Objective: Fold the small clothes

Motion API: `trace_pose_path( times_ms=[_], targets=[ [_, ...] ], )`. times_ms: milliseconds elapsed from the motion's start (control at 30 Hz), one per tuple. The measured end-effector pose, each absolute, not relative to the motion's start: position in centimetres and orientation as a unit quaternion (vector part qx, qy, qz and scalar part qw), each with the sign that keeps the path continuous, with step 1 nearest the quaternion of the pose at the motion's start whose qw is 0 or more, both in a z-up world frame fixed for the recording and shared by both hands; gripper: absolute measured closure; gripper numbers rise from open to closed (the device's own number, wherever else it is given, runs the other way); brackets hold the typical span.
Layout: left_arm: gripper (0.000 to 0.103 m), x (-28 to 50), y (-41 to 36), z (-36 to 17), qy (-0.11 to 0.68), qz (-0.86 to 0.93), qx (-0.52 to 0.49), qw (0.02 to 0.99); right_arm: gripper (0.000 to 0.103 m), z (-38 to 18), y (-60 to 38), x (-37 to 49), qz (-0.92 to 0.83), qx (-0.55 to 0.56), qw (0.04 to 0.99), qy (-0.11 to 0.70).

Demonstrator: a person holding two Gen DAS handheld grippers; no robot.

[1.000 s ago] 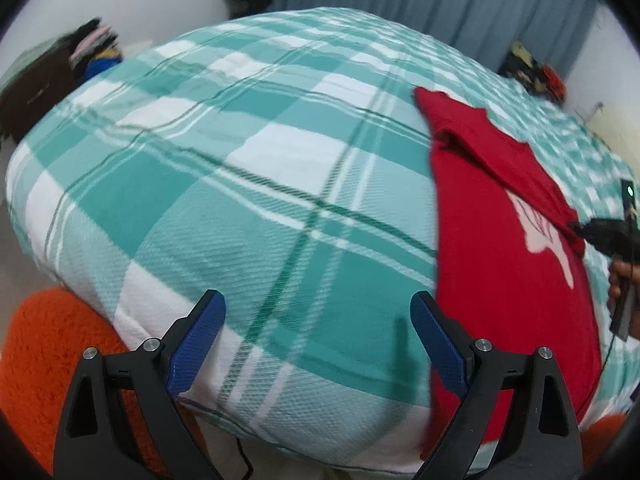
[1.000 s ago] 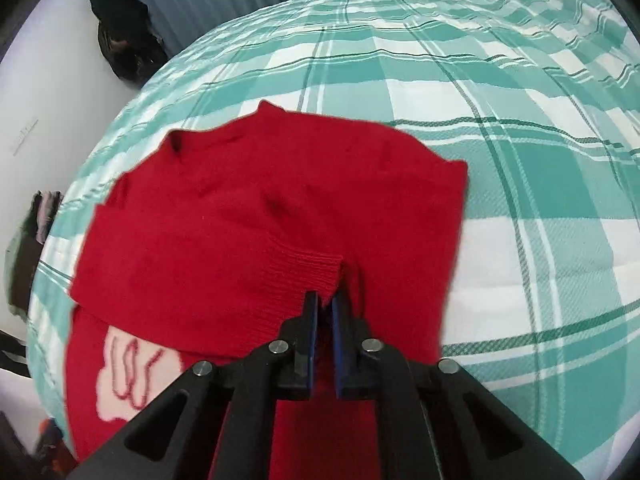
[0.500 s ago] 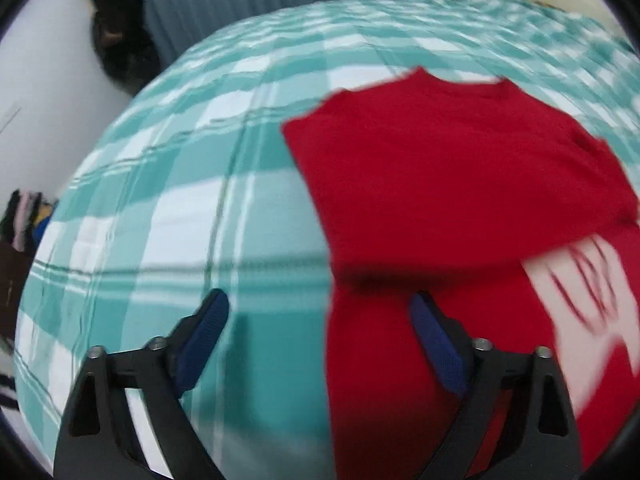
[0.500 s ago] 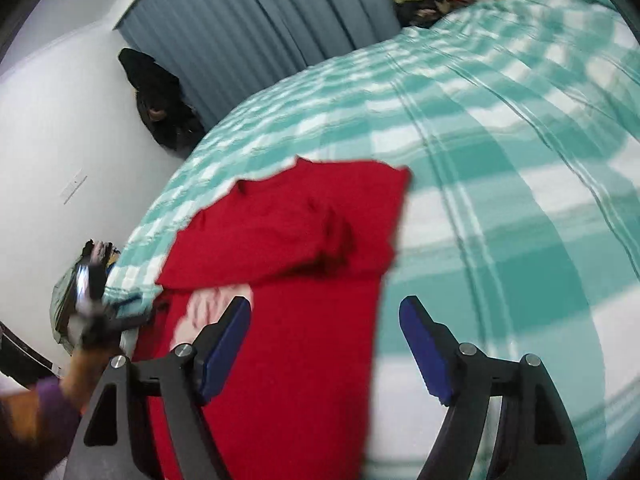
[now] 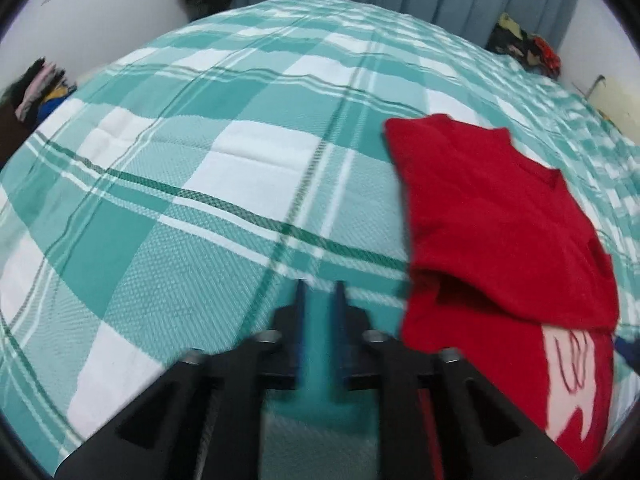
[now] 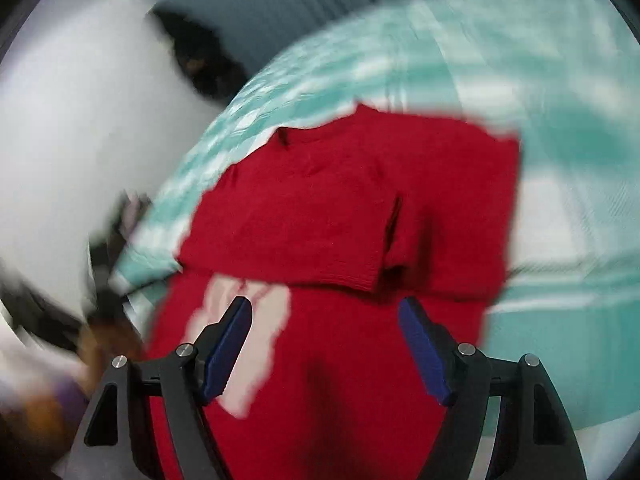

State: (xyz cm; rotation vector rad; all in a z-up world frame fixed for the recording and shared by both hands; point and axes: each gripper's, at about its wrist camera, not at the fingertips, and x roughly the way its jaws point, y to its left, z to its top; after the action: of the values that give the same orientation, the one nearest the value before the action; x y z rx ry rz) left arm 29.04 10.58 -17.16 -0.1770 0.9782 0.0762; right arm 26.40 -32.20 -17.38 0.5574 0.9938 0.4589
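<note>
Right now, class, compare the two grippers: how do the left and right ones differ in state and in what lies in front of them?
The left gripper has its jaws nearly shut, with a narrow gap; the right gripper is wide open. The left gripper sits over bare checked bedspread, with the red sweater off to its right; the right gripper points straight at the sweater. Neither grips cloth. Both have blue pads on black frames.

Motion-blurred bedspread, sweater hem cropped.

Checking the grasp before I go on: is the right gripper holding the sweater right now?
No, the right gripper is wide open above the sweater, with no cloth between its fingers.
</note>
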Motion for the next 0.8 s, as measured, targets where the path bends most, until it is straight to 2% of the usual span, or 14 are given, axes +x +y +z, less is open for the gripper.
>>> trace_pose_path(
  times_ms=[33,100,167,267,333,433,600,700,733,767,800],
  targets=[
    [0.054,28.9,9.8,-16.9,0.464,0.033,-0.080,0.882,0.035,-18.8,-32.4,27.2,0.214,0.311,0.791,0.482],
    [0.048,27.6,9.0,-16.2,0.449,0.020,-0.068,0.891,0.050,-20.4,-32.2,28.0,0.197,0.373,0.772,0.475],
    [0.048,26.5,8.6,-16.0,0.449,0.008,-0.066,0.891,0.083,-20.7,-32.1,28.3,0.153,0.389,0.776,0.472],
    [0.048,24.8,8.8,-16.1,0.450,0.002,-0.077,0.890,0.090,-19.9,-32.0,28.2,0.095,0.389,0.786,0.470],
    [0.048,24.1,8.8,-16.1,0.449,0.004,-0.080,0.890,0.096,-18.1,-31.0,28.3,0.092,0.343,0.807,0.471],
    [0.048,23.6,8.4,-15.4,0.439,-0.005,-0.074,0.896,0.097,-13.3,-28.5,28.9,0.137,0.265,0.836,0.461],
    [0.047,23.7,8.0,-14.5,0.431,-0.017,-0.092,0.898,0.097,-5.2,-26.5,30.5,0.230,0.147,0.887,0.373],
    [0.046,23.6,7.5,-14.8,0.436,-0.022,-0.093,0.895,0.096,-5.1,-27.5,31.5,0.224,0.096,0.897,0.369],
    [0.046,23.4,7.3,-15.0,0.438,-0.024,-0.092,0.894,0.086,-7.1,-28.5,32.5,0.184,0.088,0.893,0.401],
    [0.046,23.2,7.1,-15.2,0.442,-0.027,-0.091,0.892,0.061,-8.9,-29.2,33.2,0.153,0.088,0.886,0.429],
    [0.046,22.9,6.9,-15.4,0.444,-0.029,-0.090,0.891,0.056,-10.8,-29.8,33.5,0.122,0.083,0.876,0.459]
  ],
)
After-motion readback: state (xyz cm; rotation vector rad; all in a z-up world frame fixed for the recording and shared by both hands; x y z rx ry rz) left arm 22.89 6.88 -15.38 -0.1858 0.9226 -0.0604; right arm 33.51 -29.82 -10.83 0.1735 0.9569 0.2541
